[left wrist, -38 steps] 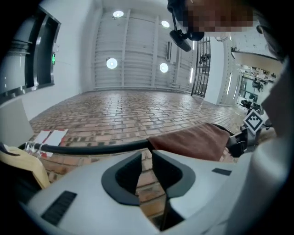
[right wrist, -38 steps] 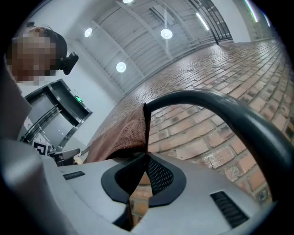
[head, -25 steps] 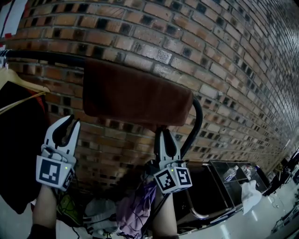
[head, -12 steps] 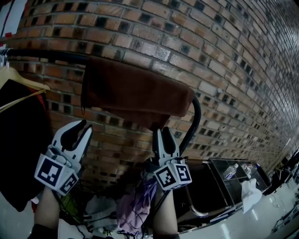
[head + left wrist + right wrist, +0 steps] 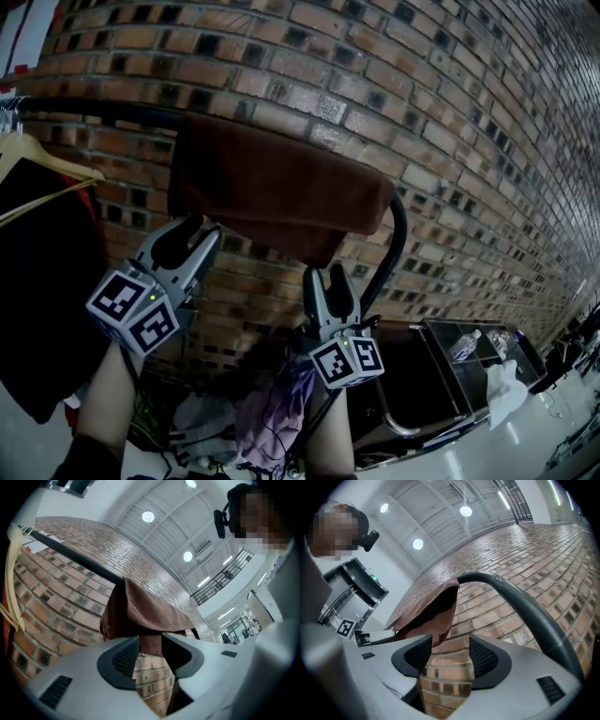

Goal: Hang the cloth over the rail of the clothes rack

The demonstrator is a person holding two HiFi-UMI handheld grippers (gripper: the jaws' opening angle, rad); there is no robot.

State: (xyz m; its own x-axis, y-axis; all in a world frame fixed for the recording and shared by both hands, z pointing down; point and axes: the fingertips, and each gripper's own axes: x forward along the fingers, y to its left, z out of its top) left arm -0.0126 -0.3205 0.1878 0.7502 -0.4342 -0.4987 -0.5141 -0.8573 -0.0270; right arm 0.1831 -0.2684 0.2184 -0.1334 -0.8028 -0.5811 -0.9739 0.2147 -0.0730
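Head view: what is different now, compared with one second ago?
The left gripper moved up and right, toward the lower left corner of the cloth; its jaws are opening, the hem at their tips, not pinched. The right gripper hardly moved; its jaws are opening too, nothing between them. The cloth stayed draped over the rail.

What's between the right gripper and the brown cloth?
The right gripper has empty, opening jaws just below the cloth. Between them is only air, brick wall behind, as head and right gripper views show.
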